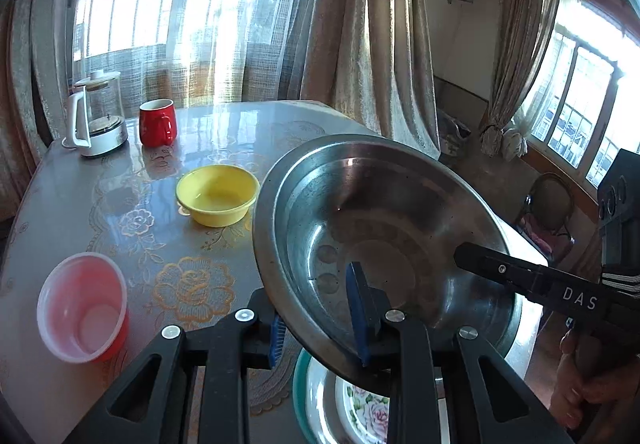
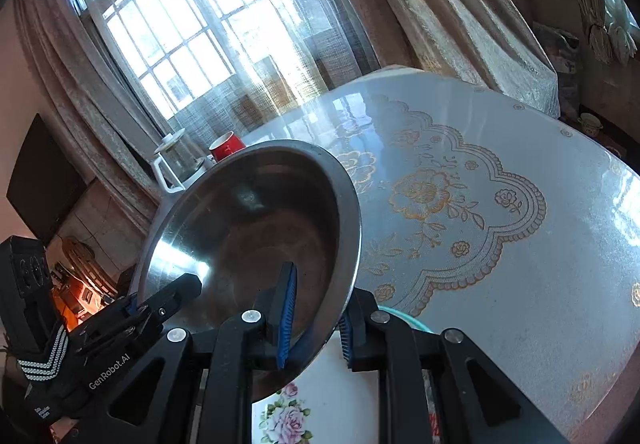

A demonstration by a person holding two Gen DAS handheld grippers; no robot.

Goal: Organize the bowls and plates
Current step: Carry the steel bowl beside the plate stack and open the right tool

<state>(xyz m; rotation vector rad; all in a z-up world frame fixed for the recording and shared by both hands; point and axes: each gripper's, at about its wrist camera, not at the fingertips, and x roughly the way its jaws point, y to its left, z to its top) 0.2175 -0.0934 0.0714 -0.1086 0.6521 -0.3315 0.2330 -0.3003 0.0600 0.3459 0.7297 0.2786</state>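
Both tools are clamped on the rim of the steel bowl (image 1: 384,244): the left tool (image 1: 320,324) at its near edge, the right tool (image 2: 316,316) on the opposite side. The bowl hangs tilted just above a rose-patterned plate (image 1: 360,412) on the desk (image 1: 200,148). Beyond the bowl sit a yellow bowl (image 1: 218,194), a pink cup (image 1: 82,306) and a red mug (image 1: 157,122).

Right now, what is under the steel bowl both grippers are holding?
Under the steel bowl lies a floral plate with a teal rim on the table. The bowl and grippers cover most of it, so anything else there is hidden.
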